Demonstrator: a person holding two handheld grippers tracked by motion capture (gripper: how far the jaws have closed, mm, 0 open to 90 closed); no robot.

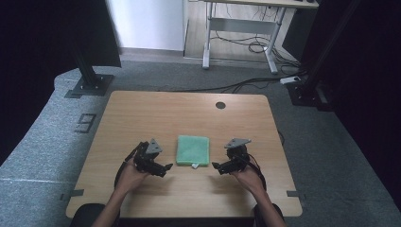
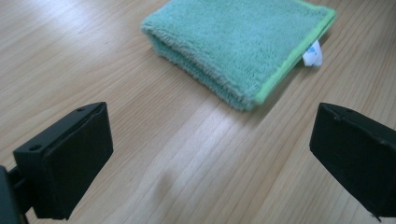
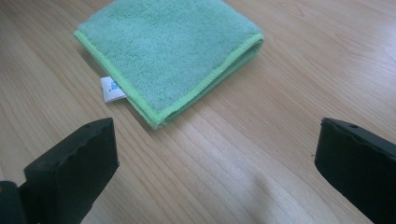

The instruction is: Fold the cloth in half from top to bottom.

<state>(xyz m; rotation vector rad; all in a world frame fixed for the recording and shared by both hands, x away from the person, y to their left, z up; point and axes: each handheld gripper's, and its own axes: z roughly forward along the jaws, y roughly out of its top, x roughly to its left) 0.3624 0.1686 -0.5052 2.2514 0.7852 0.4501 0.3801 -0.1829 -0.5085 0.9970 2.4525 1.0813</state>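
Observation:
A folded green cloth (image 1: 193, 150) lies flat on the wooden table (image 1: 189, 113), with a small white tag (image 1: 194, 165) sticking out at its near edge. My left gripper (image 1: 166, 168) hovers just left of the cloth's near corner, open, nothing between its jaws. My right gripper (image 1: 216, 167) sits just right of the near edge, also open and empty. In the left gripper view the cloth (image 2: 243, 44) lies ahead with its tag (image 2: 313, 53) to the right. The right gripper view has the cloth (image 3: 168, 53) ahead and the tag (image 3: 112, 89) at its left.
A dark round hole (image 1: 221, 105) marks the table's far side. Grey carpet surrounds the table, with black frame feet (image 1: 90, 85) at the far left and right, and a desk frame with cables (image 1: 246, 45) beyond.

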